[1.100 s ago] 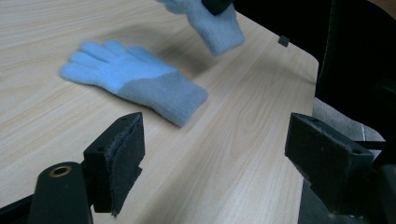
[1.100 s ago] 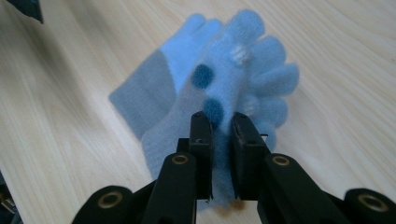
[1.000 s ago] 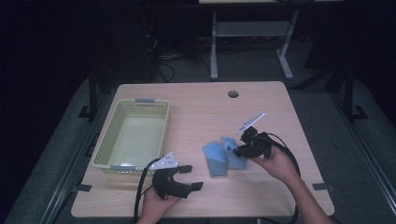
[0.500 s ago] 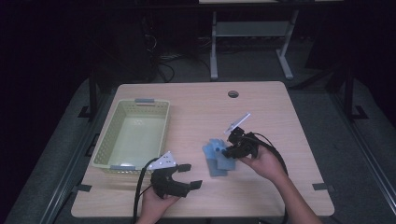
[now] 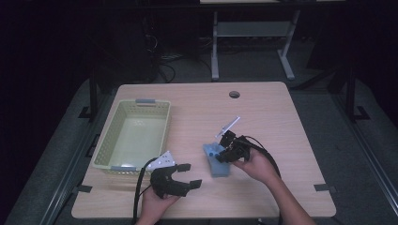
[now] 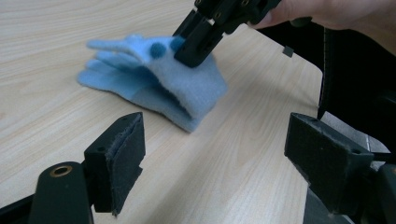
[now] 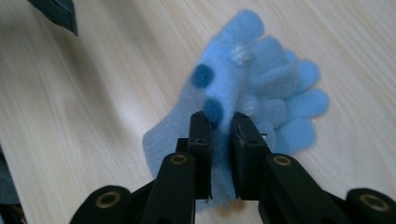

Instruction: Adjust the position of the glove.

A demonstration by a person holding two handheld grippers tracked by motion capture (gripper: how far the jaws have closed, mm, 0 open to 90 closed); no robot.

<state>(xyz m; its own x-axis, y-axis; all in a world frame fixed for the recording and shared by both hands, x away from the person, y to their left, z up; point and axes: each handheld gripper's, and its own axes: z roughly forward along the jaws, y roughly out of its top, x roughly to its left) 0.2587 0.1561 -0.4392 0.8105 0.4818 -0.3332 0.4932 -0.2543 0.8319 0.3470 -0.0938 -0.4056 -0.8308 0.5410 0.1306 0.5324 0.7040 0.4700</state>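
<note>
Your right gripper (image 5: 224, 151) has its jaws pinched together on a fold of the light blue fleece glove (image 5: 217, 160), which lies on the wooden table (image 5: 263, 117) near the middle, toward the near edge. The glove carries dark blue dots and its fingers point away from your jaws. Your left gripper (image 5: 186, 174) rests on the table to the glove's left, jaws wide apart, holding nothing. The pale green basket (image 5: 110, 141) sits at the left.

No readable text, label, brand or number on the desk (image 5: 281, 117), glove (image 7: 243, 84) or basket (image 5: 108, 140)
</note>
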